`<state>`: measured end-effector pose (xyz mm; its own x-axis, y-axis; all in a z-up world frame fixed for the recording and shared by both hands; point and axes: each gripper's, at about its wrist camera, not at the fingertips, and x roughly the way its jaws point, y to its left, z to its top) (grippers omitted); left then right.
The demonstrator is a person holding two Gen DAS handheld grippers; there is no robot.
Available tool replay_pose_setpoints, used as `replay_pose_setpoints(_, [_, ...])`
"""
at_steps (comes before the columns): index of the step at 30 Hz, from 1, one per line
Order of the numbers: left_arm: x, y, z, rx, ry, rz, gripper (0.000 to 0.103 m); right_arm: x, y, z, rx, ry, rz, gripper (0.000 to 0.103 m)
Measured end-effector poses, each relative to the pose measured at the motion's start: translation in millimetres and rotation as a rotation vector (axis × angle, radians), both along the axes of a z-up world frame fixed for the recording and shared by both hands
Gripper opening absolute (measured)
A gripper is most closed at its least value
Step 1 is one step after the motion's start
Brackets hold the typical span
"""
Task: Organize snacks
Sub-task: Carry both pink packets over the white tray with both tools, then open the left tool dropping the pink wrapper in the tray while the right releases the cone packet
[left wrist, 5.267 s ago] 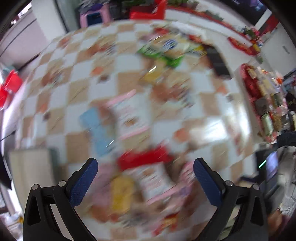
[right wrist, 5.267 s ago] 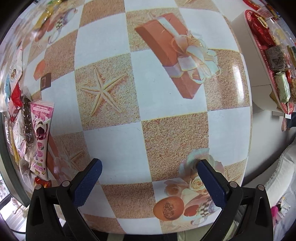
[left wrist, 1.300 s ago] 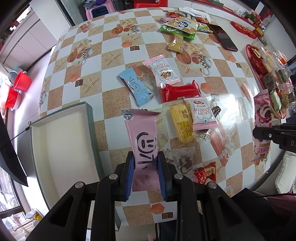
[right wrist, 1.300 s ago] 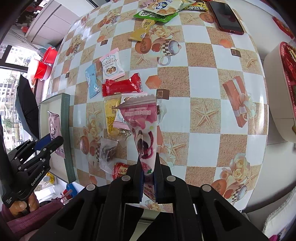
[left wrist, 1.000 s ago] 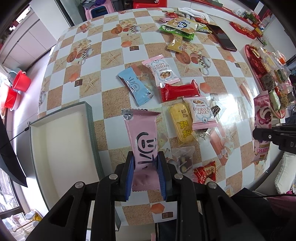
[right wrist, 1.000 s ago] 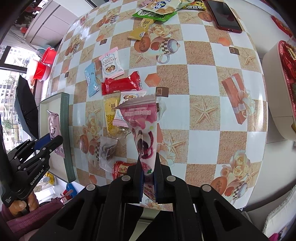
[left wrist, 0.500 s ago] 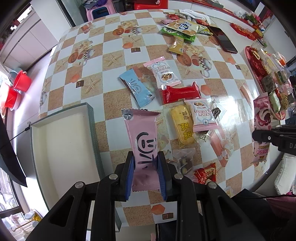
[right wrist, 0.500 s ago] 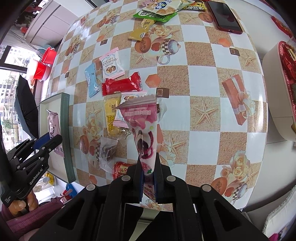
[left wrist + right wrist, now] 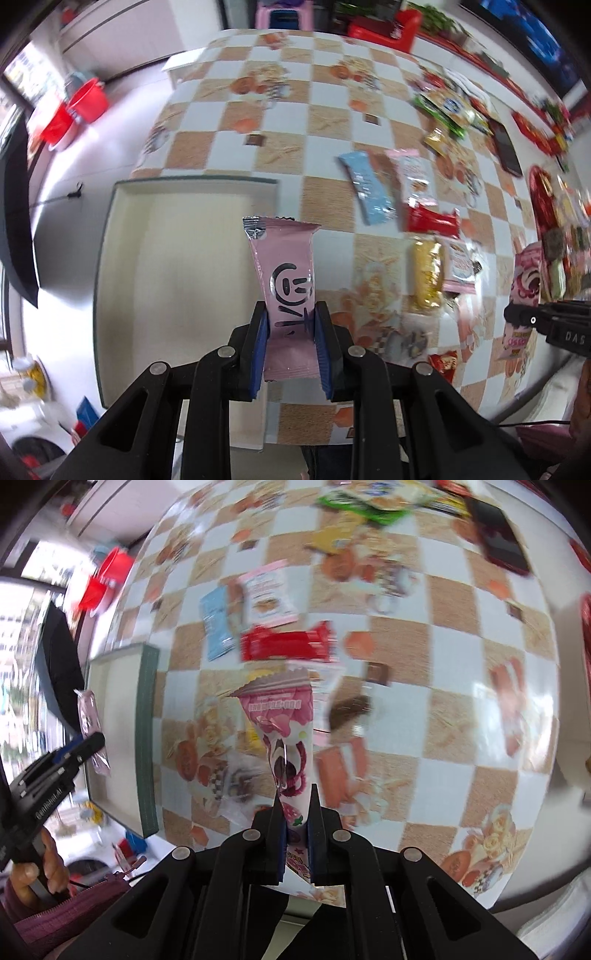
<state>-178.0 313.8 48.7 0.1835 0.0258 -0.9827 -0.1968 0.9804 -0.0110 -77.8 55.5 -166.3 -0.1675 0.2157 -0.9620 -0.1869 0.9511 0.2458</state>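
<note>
My left gripper is shut on a pink snack packet with a black face logo and holds it over the right edge of a shallow white tray. My right gripper is shut on a pink strawberry-print packet above the snack pile. That gripper and its packet show at the right edge of the left wrist view. The left gripper with its pink packet shows in the right wrist view over the tray.
Loose snacks lie on the checkered table: a blue packet, a red one, a yellow one, a pink-white one and green bags. A black phone lies far right. Red buckets stand on the floor at left.
Both grippers were open and empty 5.3 s ago; each now holds a packet. In the last half second the left gripper swung left over the tray, and the right gripper moved lower and closer to the table.
</note>
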Motion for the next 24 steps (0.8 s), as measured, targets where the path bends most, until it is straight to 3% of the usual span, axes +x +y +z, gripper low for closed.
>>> replay_pose_setpoints(8, [-37, 75, -23, 0.025, 0.037, 0.197, 0.026, 14, 116, -12, 0.036, 0.005, 0.264, 0.009])
replay_pose_setpoints(15, [-61, 109, -52, 0.021, 0.083, 0.261, 0.026, 11, 209, -48, 0.087, 0.036, 0.404, 0.009])
replay_pose_setpoints(24, [-72, 123, -73, 0.037, 0.112, 0.259, 0.031, 12, 245, -90, 0.038, 0.038, 0.449, 0.009])
